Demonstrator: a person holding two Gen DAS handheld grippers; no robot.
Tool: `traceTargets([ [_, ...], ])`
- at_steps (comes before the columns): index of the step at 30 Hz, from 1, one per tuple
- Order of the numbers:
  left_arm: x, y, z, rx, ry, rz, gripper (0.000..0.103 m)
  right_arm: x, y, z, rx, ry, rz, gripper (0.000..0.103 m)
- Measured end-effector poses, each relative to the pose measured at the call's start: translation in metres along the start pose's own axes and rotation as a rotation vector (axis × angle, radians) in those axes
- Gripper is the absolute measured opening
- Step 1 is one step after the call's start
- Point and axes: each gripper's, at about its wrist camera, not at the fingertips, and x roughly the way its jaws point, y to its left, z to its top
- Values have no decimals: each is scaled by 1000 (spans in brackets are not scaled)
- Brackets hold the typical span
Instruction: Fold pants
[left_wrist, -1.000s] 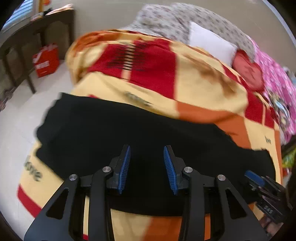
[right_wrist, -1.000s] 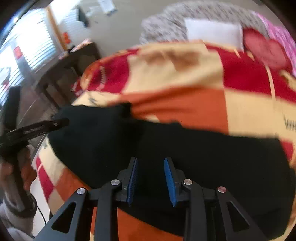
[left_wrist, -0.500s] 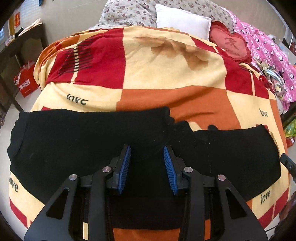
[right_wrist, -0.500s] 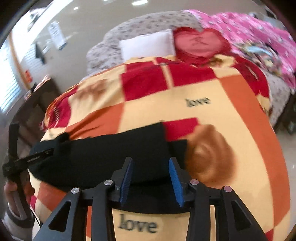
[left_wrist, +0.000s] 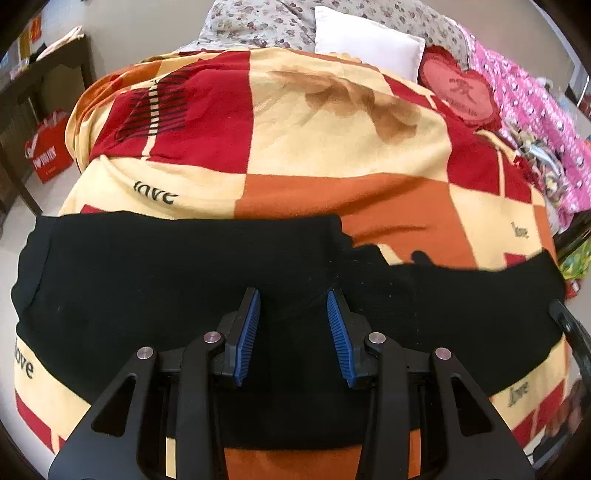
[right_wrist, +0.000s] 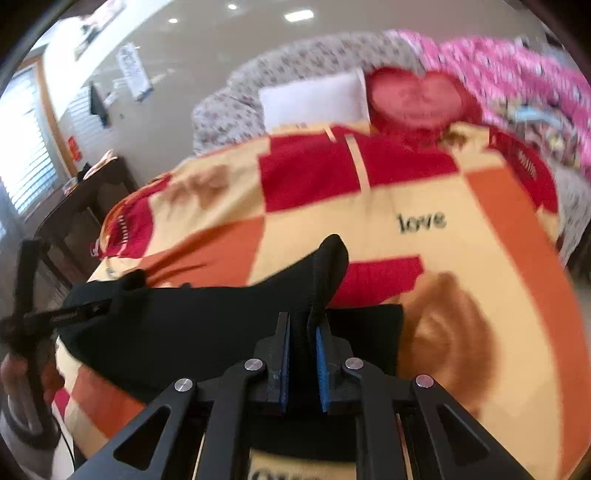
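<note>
Black pants (left_wrist: 166, 280) lie spread sideways across the near edge of a bed with a red, orange and cream checked blanket (left_wrist: 314, 140). My left gripper (left_wrist: 293, 306) is open and empty, hovering over the middle of the pants. My right gripper (right_wrist: 302, 332) is shut on the right end of the pants (right_wrist: 328, 266), and a fold of black cloth stands up between its blue pads. The rest of the pants (right_wrist: 184, 325) stretches left from it along the bed edge.
A white pillow (left_wrist: 365, 46), a red heart cushion (left_wrist: 458, 92) and a pink quilt (left_wrist: 532, 110) lie at the head and right of the bed. A dark wooden table (left_wrist: 33, 92) and a red bag (left_wrist: 48, 151) stand left on the floor.
My right gripper has closed on the right end of the pants and lifted a fold of it. My left gripper has stayed open over the pants' middle.
</note>
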Motion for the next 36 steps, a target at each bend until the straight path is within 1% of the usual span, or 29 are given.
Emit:
traceTargets([
  [2, -4, 2, 0, -11, -10, -1, 37, -20, 3, -4, -34, 0, -42, 11],
  [4, -4, 1, -1, -12, -14, 4, 37, -21, 0, -10, -34, 31, -55, 11],
  [6, 4, -6, -4, 6, 6, 4, 37, -6, -5, -17, -33, 64, -93, 11],
  [7, 7, -10, -6, 20, 7, 14, 37, 6, -11, -22, -7, 76, -95, 11],
  [9, 8, -17, -11, 58, -9, 56, 37, 24, -21, -26, 30, 141, -124, 16],
  [10, 6, -21, -13, 82, -13, 66, 37, 22, -22, -26, 45, 134, -115, 18],
  [11, 5, -22, -13, 91, -12, 58, 37, 16, -24, -26, 52, 121, -121, 23],
  [13, 0, -23, -14, 91, -10, 26, 37, 5, -25, -21, 48, 108, -175, 24],
  [14, -2, -24, -13, 89, -13, 22, 37, -1, -26, -18, 48, 100, -206, 24],
  [15, -4, -26, -12, 91, -21, 22, 37, -6, -28, -15, 55, 88, -216, 24],
  [18, -6, -35, -10, 102, -39, 20, 37, -15, -24, -6, 83, 38, -126, 24],
  [19, -5, -38, -9, 108, -38, 16, 37, -12, -19, -4, 78, 39, -97, 24],
  [21, 0, -47, -10, 127, -27, 15, 37, -3, -10, -2, 51, 50, -70, 24],
  [25, 9, -57, -11, 140, -16, 25, 37, 23, -5, -3, 30, 96, -82, 24],
  [28, 14, -61, -11, 146, -23, 35, 37, 38, -18, -8, 50, 133, -130, 24],
  [29, 15, -62, -10, 148, -25, 39, 39, 39, -22, -8, 67, 129, -114, 24],
  [30, 17, -63, -10, 151, -26, 35, 44, 39, -26, -8, 83, 119, -101, 24],
  [33, 20, -66, -8, 152, -32, 27, 52, 46, -26, -6, 78, 106, -110, 24],
  [34, 20, -67, -7, 154, -34, 27, 53, 49, -25, -5, 74, 102, -115, 24],
  [36, 21, -69, -7, 162, -41, 31, 54, 51, -25, -3, 72, 100, -118, 24],
])
